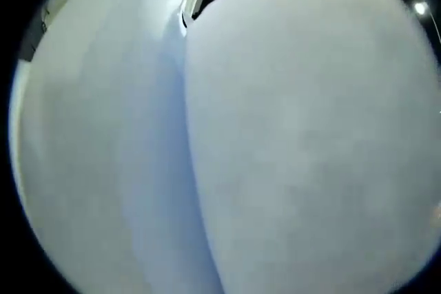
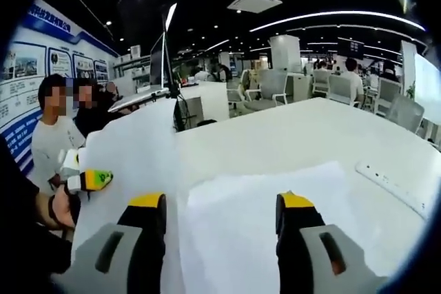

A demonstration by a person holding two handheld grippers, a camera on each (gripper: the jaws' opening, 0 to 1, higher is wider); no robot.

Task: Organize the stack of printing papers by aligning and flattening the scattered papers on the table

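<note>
Papers (image 2: 262, 204) flat on white table (image 2: 310, 132) beneath spread-apart right claw (image 2: 224, 211); left claw's state unclear.

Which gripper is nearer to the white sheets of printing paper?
Left. White paper sheets press right up against the left gripper's camera. The right gripper hovers open just above the flat sheet on the white table.

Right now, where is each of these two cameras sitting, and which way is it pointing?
Left gripper view: rides on the left gripper, pressed close against white paper sheets; its own gripper is hidden.
Right gripper view: rides on the right gripper, looking across the white table into an office; its yellow-tipped jaws stand apart over a paper sheet, and a person's hand shows at left.
Shared: white paper, though whether the same sheet is unclear.
</note>
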